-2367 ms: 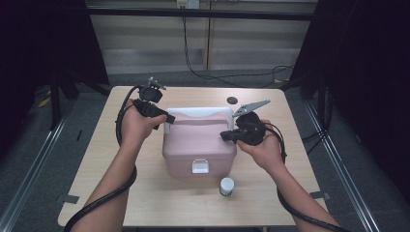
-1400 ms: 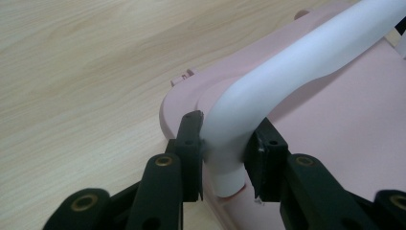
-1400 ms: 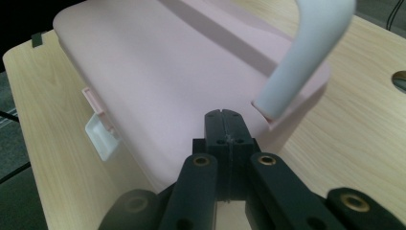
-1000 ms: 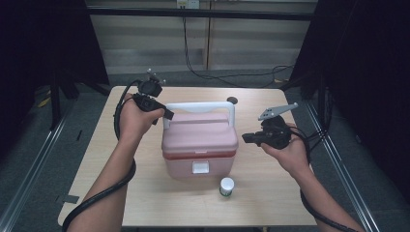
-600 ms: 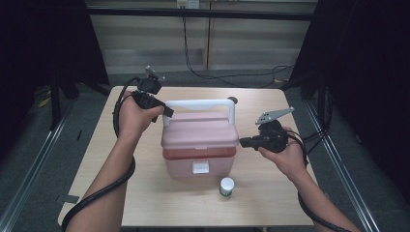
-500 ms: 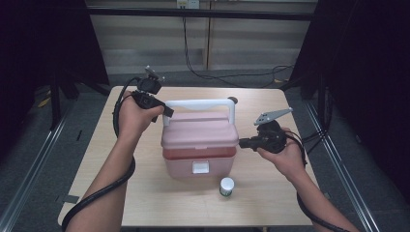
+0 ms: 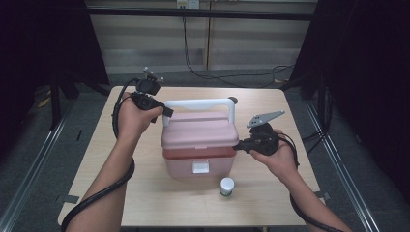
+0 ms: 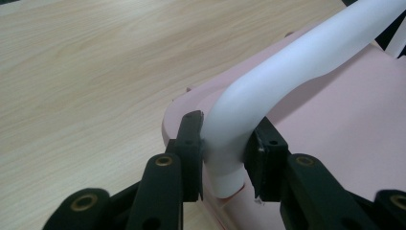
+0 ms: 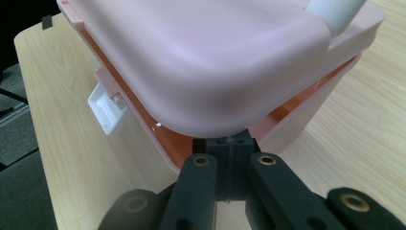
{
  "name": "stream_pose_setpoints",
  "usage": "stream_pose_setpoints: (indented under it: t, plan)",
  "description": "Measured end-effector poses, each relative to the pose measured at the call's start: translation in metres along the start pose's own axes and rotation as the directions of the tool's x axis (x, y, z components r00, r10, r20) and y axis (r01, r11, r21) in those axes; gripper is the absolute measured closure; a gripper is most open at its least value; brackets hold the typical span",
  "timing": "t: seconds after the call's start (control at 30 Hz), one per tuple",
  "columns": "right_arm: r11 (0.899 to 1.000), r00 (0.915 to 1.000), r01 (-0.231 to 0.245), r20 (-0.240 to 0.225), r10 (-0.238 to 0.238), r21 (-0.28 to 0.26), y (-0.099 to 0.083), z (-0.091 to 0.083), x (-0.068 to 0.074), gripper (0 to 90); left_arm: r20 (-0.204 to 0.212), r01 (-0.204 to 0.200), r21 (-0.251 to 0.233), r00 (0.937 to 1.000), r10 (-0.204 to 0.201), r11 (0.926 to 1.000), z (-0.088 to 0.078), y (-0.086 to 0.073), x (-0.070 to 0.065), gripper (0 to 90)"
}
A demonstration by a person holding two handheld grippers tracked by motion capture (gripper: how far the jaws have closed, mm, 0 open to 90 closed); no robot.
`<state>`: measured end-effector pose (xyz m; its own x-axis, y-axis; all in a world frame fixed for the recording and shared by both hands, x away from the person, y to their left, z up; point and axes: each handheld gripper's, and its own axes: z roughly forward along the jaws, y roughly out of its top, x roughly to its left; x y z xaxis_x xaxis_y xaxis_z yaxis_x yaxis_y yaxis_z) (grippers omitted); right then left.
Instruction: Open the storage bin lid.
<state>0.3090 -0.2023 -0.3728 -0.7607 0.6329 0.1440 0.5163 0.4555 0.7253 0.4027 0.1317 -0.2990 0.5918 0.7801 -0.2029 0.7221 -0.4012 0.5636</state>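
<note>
Box: pink box (image 7: pixel 198 150) mid-table (image 7: pixel 145 203), lid (image 9: pixel 215 62) lifted a crack, contents hidden.
Left gripper (image 8: pixel 224 143): clamped on white handle (image 8: pixel 268 81).
Right gripper (image 9: pixel 229 143): closed, tips under lid edge.
Jar (image 7: pixel 226 186): label unreadable.

Even overhead light brightens the table (image 7: pixel 145 193), while the surroundings beyond it fall nearly black. Soft shadows sit beside the pink box (image 7: pixel 200 145). Both gripper views blur at their near black jaws.

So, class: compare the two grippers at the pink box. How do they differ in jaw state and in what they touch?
The left gripper is clamped on the white handle; the right gripper has its jaws shut together, holding nothing. The left sits at the top of the box; the right's tip is tucked under the raised lid edge. Both are black and hand-held.
</note>
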Motion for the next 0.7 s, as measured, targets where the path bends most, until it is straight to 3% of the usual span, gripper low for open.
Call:
stream_pose_setpoints:
  t: [0.07, 0.13, 0.3, 0.47, 0.7]
  plan:
    - [1.000, 1.0000, -0.002, 0.002, 0.002, -0.006, -0.001, -0.001, -0.001, 90.0, 0.003, 0.000, -0.015, 1.0000, 0.000, 0.9999, 0.000, -0.002, 0.001, 68.7]
    - [1.000, 1.0000, -0.009, 0.000, 0.009, -0.011, -0.001, -0.002, -0.001, 90.0, -0.026, -0.012, -0.017, 0.9996, 0.012, 0.9998, 0.000, -0.003, 0.002, 63.2]
    - [1.000, 0.9999, -0.011, 0.000, 0.011, -0.025, 0.000, -0.006, -0.002, 90.0, -0.029, 0.001, -0.041, 0.9996, -0.002, 0.9992, -0.004, -0.008, 0.008, 54.8]
    - [0.999, 0.9999, -0.017, -0.001, 0.017, -0.042, 0.002, -0.008, -0.003, 90.0, -0.026, 0.008, -0.059, 0.9996, -0.009, 0.9982, -0.013, -0.013, 0.012, 50.8]
    - [0.998, 0.9997, -0.022, 0.007, 0.022, -0.054, 0.007, -0.011, -0.002, 90.0, -0.045, 0.019, -0.045, 0.9988, -0.021, 0.9988, -0.020, -0.024, 0.024, 49.1]
